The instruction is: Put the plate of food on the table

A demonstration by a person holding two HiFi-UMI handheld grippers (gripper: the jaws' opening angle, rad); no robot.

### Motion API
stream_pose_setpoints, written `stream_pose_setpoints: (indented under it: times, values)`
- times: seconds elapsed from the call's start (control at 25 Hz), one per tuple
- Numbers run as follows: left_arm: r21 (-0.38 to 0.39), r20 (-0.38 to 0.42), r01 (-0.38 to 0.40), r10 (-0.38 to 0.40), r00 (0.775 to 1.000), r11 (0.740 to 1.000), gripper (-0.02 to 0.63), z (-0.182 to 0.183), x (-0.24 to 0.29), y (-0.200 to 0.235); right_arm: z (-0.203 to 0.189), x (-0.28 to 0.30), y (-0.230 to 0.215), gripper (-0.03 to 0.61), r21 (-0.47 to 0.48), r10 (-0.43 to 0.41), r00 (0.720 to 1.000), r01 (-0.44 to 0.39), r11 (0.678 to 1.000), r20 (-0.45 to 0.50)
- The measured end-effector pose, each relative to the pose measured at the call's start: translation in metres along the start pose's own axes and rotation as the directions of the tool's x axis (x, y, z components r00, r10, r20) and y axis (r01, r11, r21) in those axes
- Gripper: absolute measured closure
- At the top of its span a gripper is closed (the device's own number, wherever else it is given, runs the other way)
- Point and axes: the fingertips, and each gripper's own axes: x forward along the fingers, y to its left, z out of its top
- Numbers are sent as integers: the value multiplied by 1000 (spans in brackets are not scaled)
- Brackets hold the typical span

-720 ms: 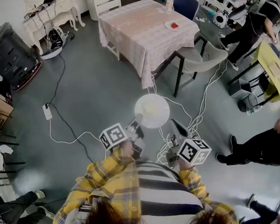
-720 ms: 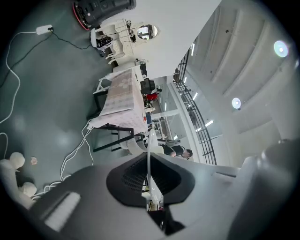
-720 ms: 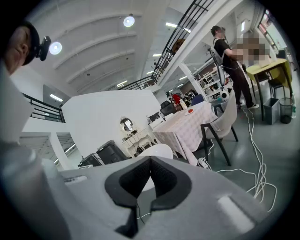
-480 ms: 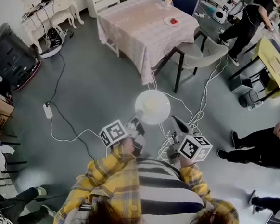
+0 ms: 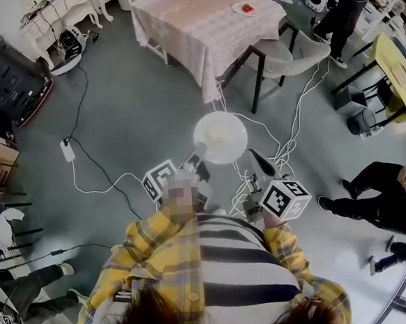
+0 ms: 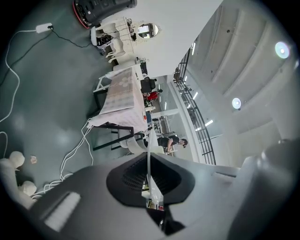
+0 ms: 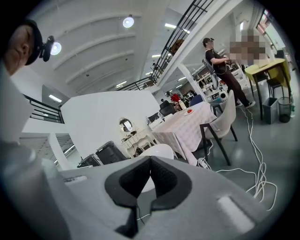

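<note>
- The plate of food (image 5: 220, 137) is held in the air above the floor, well short of the table (image 5: 199, 25), lying level with a pale helping at its centre
- The left gripper (image 5: 198, 161) has its jaws pinched tight on the plate's rim on the side away from the table; its own view shows the rim edge-on as a thin white line between the pads
- The right gripper (image 5: 260, 166) carries nothing, its jaws are closed together, and it is as far from the table as the plate
- The step in hand looks like the carry to the table; a grip on one rim lets the far edge droop, so keep the wrist level and the pace smooth
- Loose cables (image 5: 286, 151) lie on the floor between the plate and the table, and a chair (image 5: 289, 53) stands at the table's near corner: step over the leads and come in clear of the chair
- A small dish (image 5: 245, 8) holding something red sits near the table's far edge; aim for bare cloth well apart from it
</note>
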Motion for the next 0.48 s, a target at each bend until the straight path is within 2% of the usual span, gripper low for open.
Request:
stream_pose_setpoints:
  times: [0.2,0.48]
  values:
    - [-5,-15,0,0,1000,1000,615,2,1,2,-3,5,2,583,17,-3,1000,3,1000,-7]
    - [-14,-44,12,-12,999,1000,615,18,-1,12,-11,22,9,583,22,-48,999,48,999,-10]
